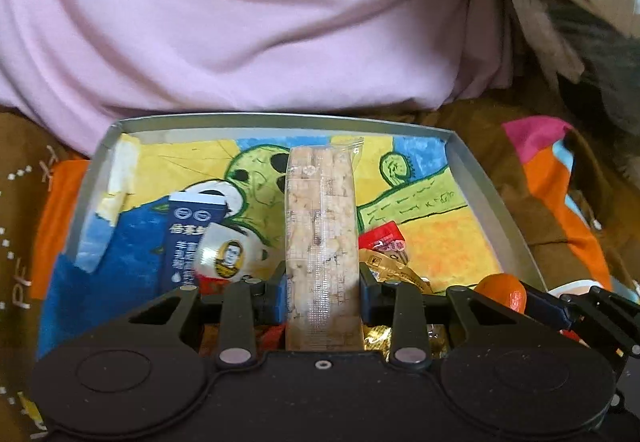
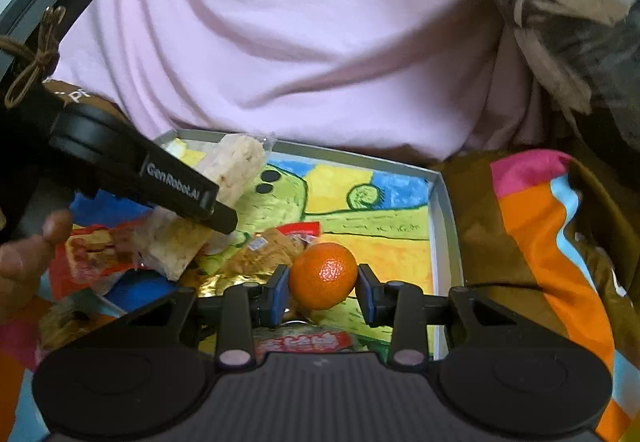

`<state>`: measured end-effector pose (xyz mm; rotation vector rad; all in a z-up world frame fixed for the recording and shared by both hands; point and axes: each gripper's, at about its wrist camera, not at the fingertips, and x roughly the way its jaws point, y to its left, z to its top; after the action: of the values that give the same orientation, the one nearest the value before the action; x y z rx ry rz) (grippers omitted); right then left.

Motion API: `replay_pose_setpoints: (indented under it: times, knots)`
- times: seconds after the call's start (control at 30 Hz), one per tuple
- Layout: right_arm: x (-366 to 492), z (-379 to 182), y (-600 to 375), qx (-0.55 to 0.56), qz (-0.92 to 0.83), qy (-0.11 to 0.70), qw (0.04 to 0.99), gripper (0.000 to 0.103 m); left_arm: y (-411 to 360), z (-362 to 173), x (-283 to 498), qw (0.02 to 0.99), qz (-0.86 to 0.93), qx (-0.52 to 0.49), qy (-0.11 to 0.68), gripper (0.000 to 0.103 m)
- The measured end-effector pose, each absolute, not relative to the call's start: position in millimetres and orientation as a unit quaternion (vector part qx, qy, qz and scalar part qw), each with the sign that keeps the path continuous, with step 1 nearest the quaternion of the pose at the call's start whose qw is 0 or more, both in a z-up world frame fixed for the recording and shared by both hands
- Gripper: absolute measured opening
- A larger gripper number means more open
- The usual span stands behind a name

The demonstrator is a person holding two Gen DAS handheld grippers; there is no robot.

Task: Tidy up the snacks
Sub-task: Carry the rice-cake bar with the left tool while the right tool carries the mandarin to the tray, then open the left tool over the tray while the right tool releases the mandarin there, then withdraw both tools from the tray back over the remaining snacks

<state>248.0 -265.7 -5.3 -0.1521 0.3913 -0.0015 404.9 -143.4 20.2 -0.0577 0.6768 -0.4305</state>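
I take the grey tray (image 1: 476, 178), with its painted cactus picture on the floor, as my landmark. My left gripper (image 1: 322, 282) hangs over the tray's near edge, its 2 fingers (image 1: 370, 284) pinching a long rice-cracker bar (image 1: 320, 226) in clear wrap; the bar stands lengthwise between the pads and reaches out over the middle of the tray. My right gripper (image 2: 323, 284) is over the tray's near right part, its fingers (image 2: 280, 284) closed on a small orange (image 2: 323, 276), one pad on each side of the fruit. In the right wrist view the left gripper crosses the tray's left half, and the bar it carries (image 2: 236, 166) sticks out past its tip toward the far left corner. Inside the tray, left of the bar, a blue carton (image 1: 188, 242) stands with a round white packet bearing a portrait (image 1: 228, 254) against it; right of the bar lie a red packet (image 1: 382, 238) and gold-foil wrappers (image 1: 396, 270), crowded along the near edge beneath both grippers. The far right of the tray floor is bare. Beyond the tray's far rim lies a pink cloth (image 1: 240, 22); a patterned brown and orange cloth (image 2: 532, 226) lies under the tray and to its right.
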Motion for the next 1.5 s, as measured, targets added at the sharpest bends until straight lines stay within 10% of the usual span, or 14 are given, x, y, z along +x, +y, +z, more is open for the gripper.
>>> replay_pose_setpoints:
  times: [0.43,0.93,1.5]
  knots:
    - [249,-13,-284,-0.053,-0.003,0.199,0.979,0.046,-150,14,408,0.918,-0.184,-0.012,0.351,0.04]
    - [207,13,-282,-0.042,-0.012,0.146,0.988,0.093,-122,40,367,0.944,-0.16,-0.029,0.287,0.102]
    - [114,57,-251,-0.029,0.008,0.091,0.995,0.103,-76,86,255,0.971,-0.119,-0.023,0.204,0.102]
